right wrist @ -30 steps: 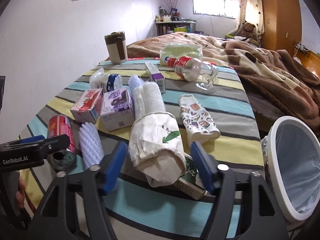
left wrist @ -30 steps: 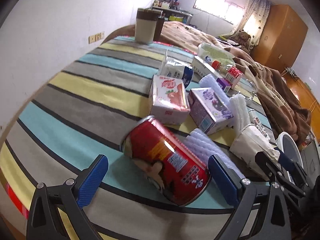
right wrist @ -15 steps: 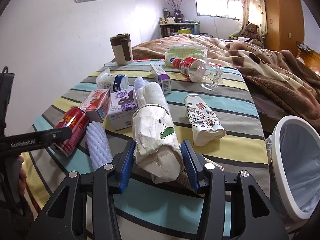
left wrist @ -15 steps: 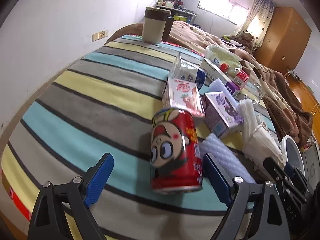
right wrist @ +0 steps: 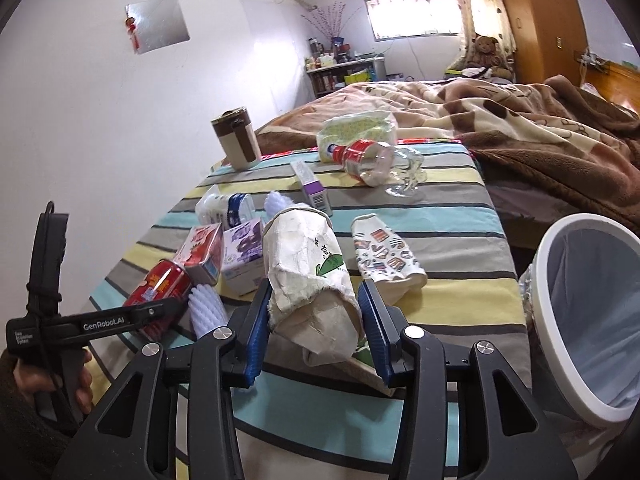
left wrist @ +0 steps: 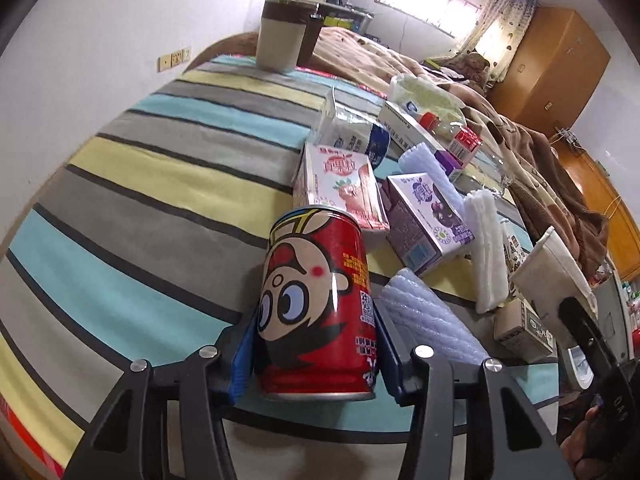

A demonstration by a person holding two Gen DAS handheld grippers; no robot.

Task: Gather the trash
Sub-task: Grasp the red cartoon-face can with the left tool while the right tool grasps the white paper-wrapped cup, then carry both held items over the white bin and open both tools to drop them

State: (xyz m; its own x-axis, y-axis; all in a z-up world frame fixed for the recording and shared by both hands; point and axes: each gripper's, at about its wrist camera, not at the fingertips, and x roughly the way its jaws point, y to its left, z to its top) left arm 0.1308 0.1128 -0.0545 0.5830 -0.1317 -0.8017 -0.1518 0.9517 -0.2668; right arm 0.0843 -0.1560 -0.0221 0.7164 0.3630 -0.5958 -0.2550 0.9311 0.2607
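My left gripper is shut on a red drink can with a cartoon face, holding it at the near edge of the striped bedspread. The can also shows in the right wrist view. My right gripper is shut on a crumpled white paper cup, lifted off the bed. The cup also shows in the left wrist view. A white trash bin with a liner stands to the right of the bed.
On the bedspread lie a pink carton, a purple carton, white foam wraps, a patterned cup, a plastic bottle and a tissue pack. A brown tumbler stands far left. A brown blanket covers the far bed.
My left gripper closed on the red can, which turned lengthwise between the fingers. My right gripper closed on the paper cup and lifted it.
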